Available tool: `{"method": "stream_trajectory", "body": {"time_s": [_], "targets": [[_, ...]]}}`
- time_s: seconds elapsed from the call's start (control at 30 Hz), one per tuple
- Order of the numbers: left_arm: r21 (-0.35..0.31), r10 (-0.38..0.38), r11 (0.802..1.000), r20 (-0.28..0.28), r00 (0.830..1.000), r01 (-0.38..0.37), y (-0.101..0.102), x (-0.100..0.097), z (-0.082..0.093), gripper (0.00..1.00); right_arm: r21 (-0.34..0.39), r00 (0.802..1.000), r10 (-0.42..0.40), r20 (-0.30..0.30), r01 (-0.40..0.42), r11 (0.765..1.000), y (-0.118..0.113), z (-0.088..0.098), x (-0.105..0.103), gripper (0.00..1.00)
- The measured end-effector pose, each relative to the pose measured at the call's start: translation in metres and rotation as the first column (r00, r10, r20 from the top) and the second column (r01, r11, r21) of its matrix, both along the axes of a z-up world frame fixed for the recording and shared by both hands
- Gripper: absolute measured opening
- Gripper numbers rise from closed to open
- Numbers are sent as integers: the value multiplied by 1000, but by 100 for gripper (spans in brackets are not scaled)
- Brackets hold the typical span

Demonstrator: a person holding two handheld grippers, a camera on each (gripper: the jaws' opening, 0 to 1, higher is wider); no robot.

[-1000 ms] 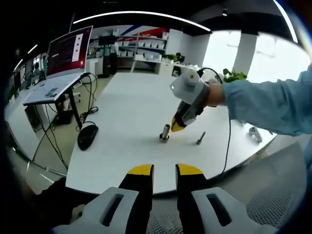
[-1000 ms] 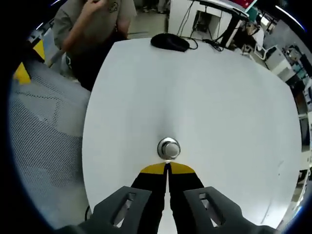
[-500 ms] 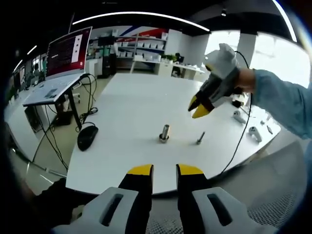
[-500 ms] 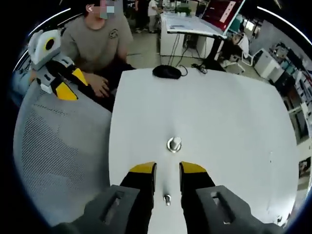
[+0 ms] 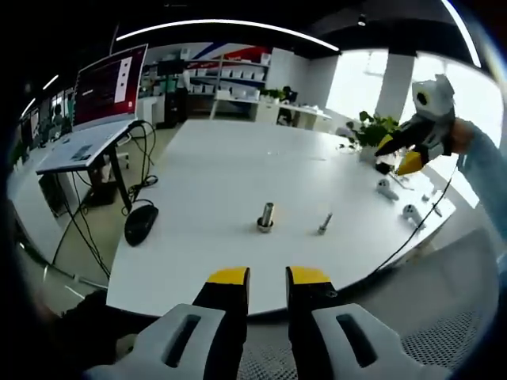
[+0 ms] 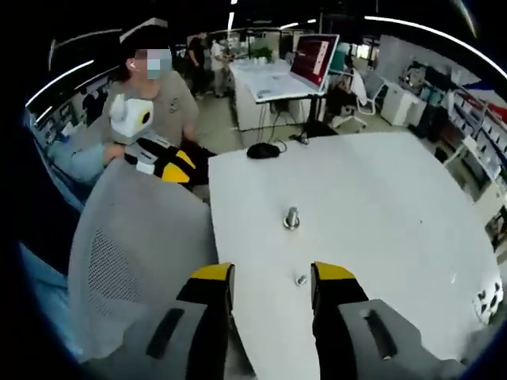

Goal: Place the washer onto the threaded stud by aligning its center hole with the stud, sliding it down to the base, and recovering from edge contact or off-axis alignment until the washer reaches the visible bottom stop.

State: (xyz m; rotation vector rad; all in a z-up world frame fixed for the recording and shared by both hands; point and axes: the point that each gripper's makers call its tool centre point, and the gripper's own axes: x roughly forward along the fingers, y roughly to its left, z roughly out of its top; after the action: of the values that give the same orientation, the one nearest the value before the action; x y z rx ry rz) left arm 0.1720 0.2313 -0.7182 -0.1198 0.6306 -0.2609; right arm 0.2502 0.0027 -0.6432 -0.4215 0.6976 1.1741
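I see a white table (image 5: 214,174) that looks smooth and matt. The stud (image 5: 266,216) on it is shiny grey metal, and so is the small bolt (image 5: 325,224) beside it. The mouse (image 5: 141,222) is smooth black plastic. The chair back (image 6: 131,253) is grey mesh cloth with tiny holes. My left gripper (image 5: 266,279) has hard grey plastic with matt yellow tips, and my right gripper (image 6: 269,276) looks the same.

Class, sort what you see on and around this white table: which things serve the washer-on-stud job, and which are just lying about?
Job: threaded stud with washer at its base; left gripper; right gripper.

Lying about: small bolt, mouse, laptop, mesh chair.
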Motion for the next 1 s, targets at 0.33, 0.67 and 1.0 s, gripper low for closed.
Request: {"method": "stream_trajectory", "body": {"time_s": [0.33,0.67,1.0], "targets": [[0,1,1000,0,1000,-1,0,-1,0,16,305,946,-322,-28,315,899,-55,17,-13,44],[3,3,1000,-4,1000,-3,0,-1,0,16,368,896,-436,-84,434,822,-90,-22,-49,45],[4,2,1000,-6,1000,-2,-2,-2,0,16,348,882,-442,-163,471,811,-75,-53,-74,45]]}}
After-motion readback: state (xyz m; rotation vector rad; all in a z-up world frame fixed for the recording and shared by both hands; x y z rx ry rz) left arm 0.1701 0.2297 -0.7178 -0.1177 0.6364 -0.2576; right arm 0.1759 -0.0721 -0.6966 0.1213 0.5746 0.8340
